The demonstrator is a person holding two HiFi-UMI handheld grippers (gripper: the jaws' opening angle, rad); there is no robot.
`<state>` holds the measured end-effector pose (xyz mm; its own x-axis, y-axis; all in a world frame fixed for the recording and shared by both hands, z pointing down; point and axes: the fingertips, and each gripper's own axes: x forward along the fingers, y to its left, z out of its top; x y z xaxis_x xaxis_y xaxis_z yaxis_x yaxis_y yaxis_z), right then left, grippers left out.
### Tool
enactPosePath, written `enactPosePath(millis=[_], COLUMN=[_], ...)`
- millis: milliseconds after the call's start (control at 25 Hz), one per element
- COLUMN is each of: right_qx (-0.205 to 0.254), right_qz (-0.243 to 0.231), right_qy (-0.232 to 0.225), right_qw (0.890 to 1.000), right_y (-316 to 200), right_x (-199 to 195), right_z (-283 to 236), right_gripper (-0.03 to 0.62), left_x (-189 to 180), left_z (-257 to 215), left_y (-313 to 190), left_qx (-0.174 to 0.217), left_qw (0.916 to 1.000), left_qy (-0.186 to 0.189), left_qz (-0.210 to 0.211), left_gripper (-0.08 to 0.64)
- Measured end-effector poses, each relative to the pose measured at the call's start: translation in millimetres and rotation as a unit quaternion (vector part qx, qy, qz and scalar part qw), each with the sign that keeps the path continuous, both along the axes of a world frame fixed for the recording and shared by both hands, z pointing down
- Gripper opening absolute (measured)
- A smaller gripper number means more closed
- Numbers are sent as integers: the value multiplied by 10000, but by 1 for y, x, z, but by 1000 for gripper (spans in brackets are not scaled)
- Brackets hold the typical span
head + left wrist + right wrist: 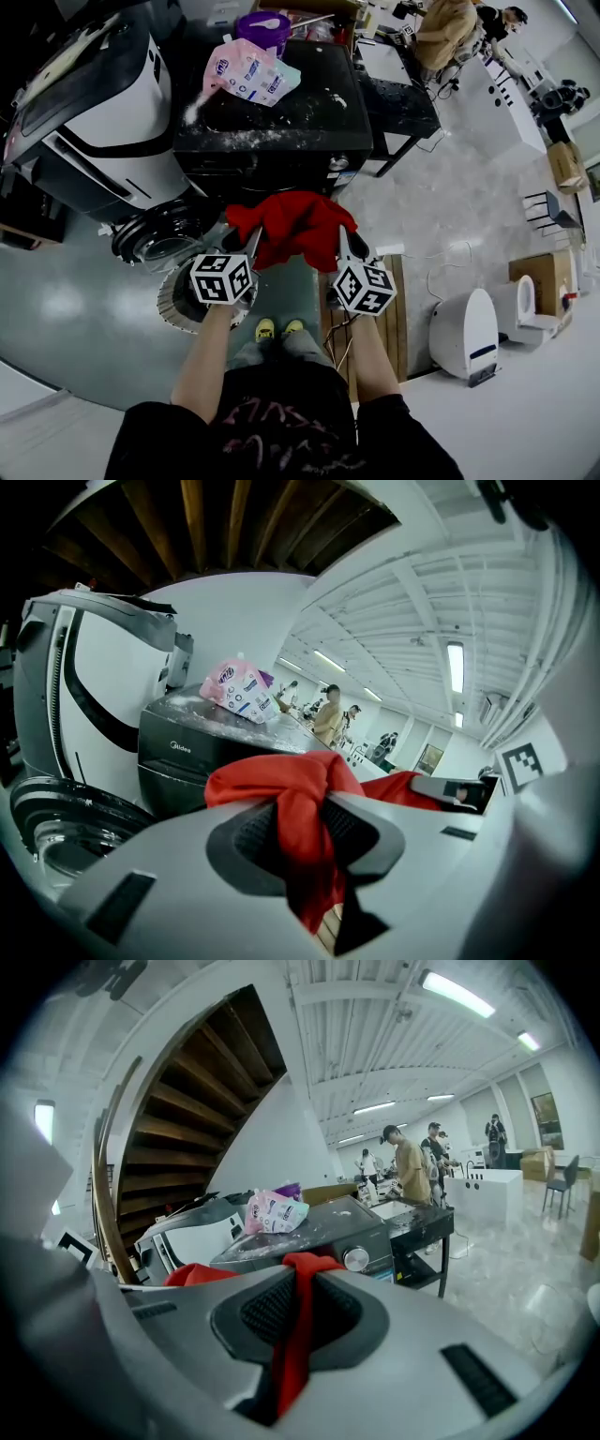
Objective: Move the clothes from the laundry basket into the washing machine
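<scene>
With left hand-held gripper (251, 242) and right hand-held gripper (343, 242) each pinching the red garment (286, 223), feed it into the washing machine (281, 141). Release only inside.

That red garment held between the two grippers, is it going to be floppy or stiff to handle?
Probably floppy: the red garment sags and bunches between the left gripper and right gripper. Likely light, since thin pinched folds carry it. A tail hanging under the grip may snag.

Washer top (319, 112) (dusty) bears pink pouch (246, 70).
</scene>
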<state>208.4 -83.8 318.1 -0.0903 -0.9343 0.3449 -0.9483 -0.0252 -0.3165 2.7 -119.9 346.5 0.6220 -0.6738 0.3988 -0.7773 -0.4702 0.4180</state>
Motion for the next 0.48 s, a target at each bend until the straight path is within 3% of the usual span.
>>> enactPosePath(millis=[480], right_qx=[-108], right_qz=[49], right_qy=[-38], right_qw=[9999], right_y=[-31], right_x=[-10], right_z=[22], right_gripper=[31], left_x=[-9], left_z=[25], left_y=[-29], left_qx=[-124], left_qw=[9999], left_qy=[49], left_qz=[39], left_gripper=[114])
